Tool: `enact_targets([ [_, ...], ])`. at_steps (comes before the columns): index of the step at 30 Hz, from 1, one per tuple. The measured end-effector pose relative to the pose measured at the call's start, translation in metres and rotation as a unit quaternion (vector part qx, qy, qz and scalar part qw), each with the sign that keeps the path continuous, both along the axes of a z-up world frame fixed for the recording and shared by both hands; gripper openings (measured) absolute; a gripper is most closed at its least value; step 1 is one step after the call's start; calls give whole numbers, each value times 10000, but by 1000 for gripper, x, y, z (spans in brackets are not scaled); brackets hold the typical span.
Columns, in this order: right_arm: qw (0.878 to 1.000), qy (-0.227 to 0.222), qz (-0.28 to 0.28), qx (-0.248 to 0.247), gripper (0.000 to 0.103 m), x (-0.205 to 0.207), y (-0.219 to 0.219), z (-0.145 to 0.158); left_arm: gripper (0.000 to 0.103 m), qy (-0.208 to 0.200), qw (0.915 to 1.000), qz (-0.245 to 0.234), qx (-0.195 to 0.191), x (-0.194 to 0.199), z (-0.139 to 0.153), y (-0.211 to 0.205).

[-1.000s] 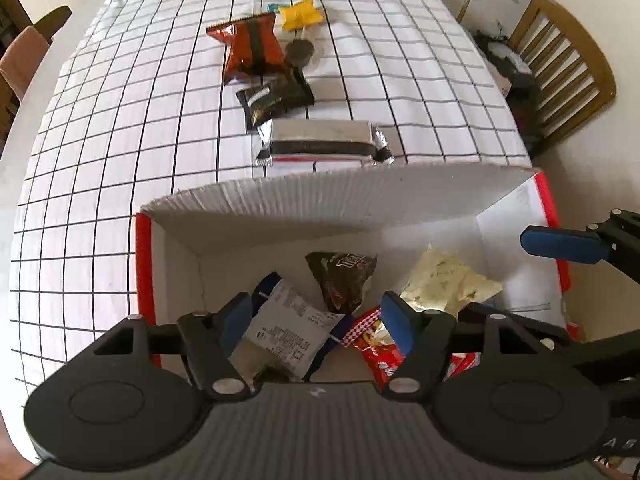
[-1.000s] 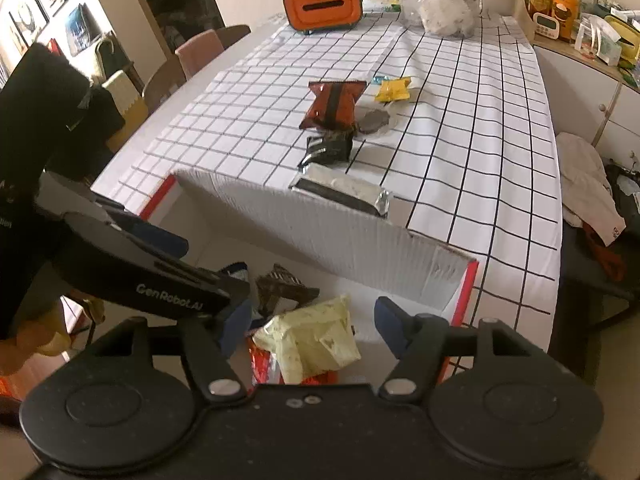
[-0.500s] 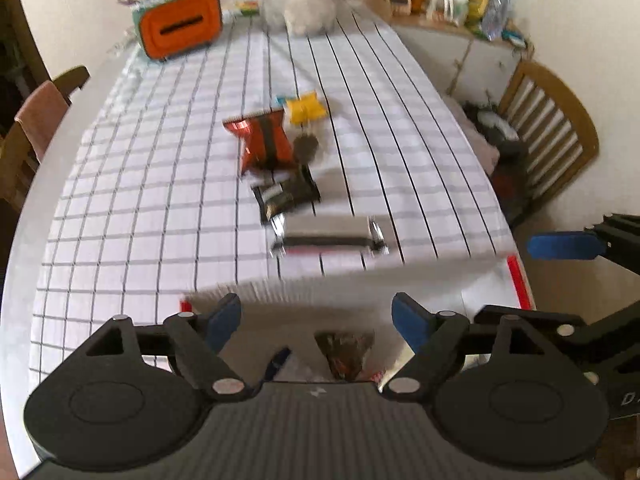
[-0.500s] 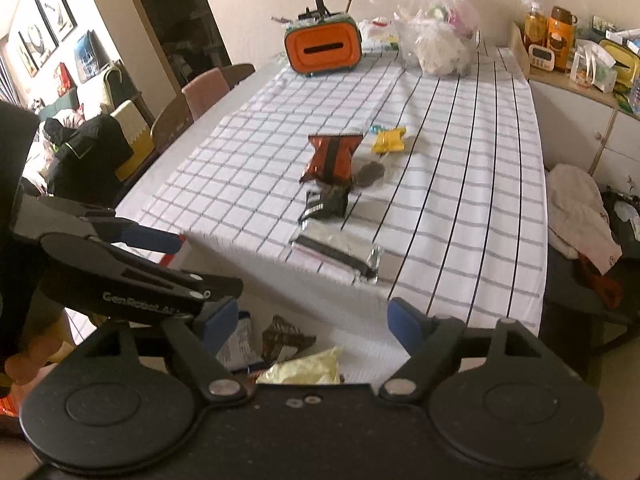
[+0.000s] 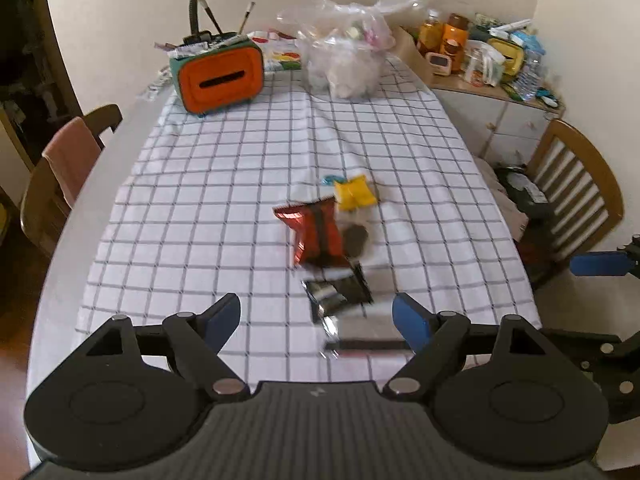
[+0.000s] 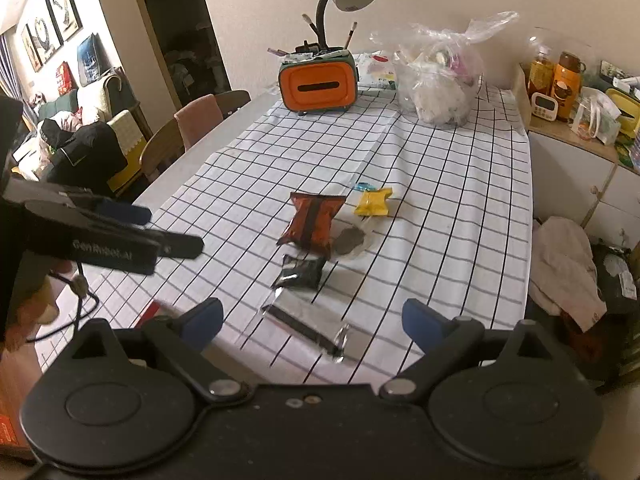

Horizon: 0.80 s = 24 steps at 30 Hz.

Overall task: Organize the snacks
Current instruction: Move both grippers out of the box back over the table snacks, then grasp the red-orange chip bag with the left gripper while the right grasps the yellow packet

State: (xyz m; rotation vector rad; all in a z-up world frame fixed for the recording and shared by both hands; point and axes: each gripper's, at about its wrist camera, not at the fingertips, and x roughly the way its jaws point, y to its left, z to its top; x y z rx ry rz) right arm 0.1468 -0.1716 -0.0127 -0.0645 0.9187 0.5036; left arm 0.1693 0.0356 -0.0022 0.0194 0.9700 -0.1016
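Between pickups: both sets of jaws spread, empty. Next, reaching for the silver packet (image 5: 366, 338) just ahead, between the left jaws.

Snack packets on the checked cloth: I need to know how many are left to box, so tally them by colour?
Red-orange packet: 1
Yellow packet: 1
Black packet: 1
Silver packet: 1
Clear wrapper with dark round snack: 1
Small blue wrapper: 1
Total: 6
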Motion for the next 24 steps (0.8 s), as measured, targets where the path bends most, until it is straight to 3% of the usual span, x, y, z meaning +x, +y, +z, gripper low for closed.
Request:
enact_targets([
  [12,9991,187,-292,-253,96,88,1,-10,83,530,9979,290,212,88,-22,5],
  [24,9925,710,-892,-435,94,157,-1,-62,83,1017,9931,190,552,155,-92,-25],
])
